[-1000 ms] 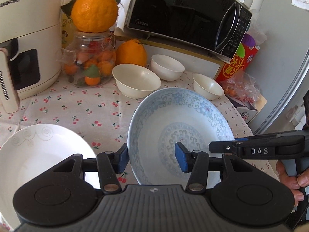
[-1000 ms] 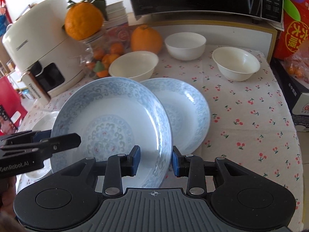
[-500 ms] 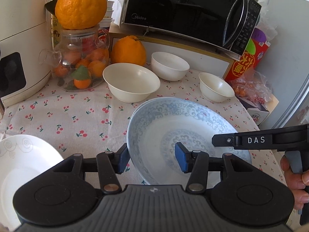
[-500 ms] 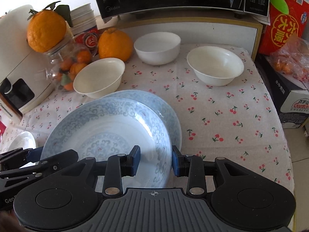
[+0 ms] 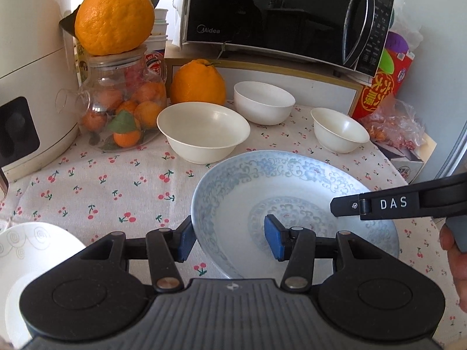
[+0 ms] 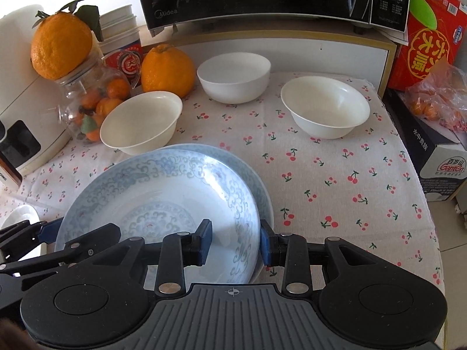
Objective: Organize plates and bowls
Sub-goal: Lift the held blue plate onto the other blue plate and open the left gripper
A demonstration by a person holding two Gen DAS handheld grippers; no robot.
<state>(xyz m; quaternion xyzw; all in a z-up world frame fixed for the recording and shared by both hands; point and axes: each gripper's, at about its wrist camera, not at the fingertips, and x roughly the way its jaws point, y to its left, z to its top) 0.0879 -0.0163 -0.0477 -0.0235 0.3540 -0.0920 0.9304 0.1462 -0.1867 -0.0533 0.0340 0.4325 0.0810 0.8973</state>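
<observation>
Blue-patterned plate (image 6: 163, 198) sits lower centre, gripped at opposite rims by left gripper (image 5: 230, 240) and right gripper (image 6: 235, 240) fingers, held level above a matching plate (image 6: 259, 186) for stacking.

L wrist: close, angled down | R wrist: same | shared: blue plate (image 5: 294, 204), bowls

A blue-patterned plate (image 6: 163, 201) sits tilted over a second one (image 6: 256, 180), three white bowls (image 6: 325, 106) behind.
</observation>
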